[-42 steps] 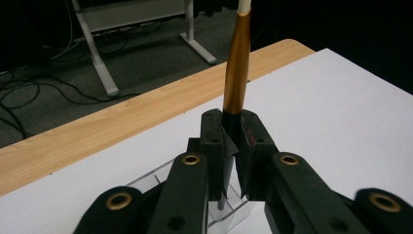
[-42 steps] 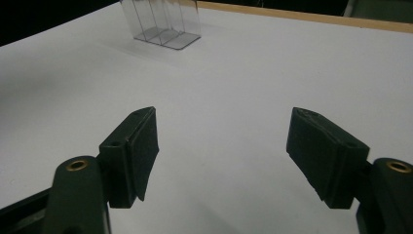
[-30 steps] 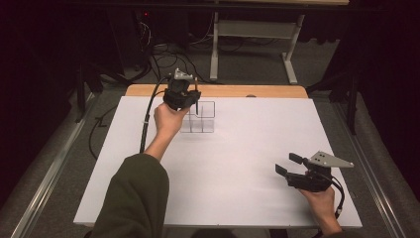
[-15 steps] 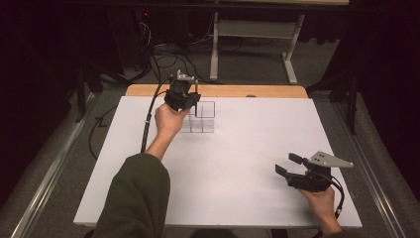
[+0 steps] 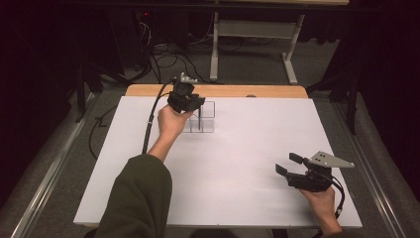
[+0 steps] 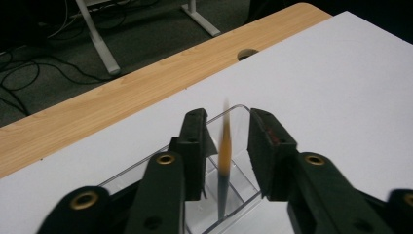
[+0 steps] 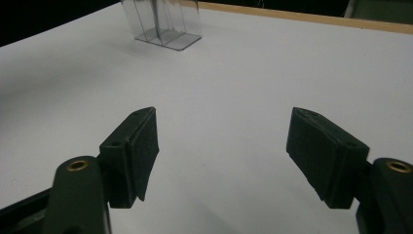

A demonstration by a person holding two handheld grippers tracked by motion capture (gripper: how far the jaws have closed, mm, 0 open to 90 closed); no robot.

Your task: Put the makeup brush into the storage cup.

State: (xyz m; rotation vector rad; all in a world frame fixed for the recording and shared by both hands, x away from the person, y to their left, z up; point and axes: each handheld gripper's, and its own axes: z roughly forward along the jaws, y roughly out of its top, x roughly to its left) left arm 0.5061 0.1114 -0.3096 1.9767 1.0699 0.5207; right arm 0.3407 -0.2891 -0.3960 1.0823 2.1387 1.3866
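White board covers the table (image 5: pixel 233 163), wood edge showing at the far side. Nearest me, the right gripper (image 5: pixel 288 167) rests low over the sheet, jaws wide apart and empty. Farther off, the left gripper (image 6: pixel 225 146) hangs over the clear divided holder (image 5: pixel 208 118); its jaws have just been opening, and the pencil (image 6: pixel 225 161), blurred, stands between them in a compartment, untouched. I'd lift straight up, so the pads don't tip it.
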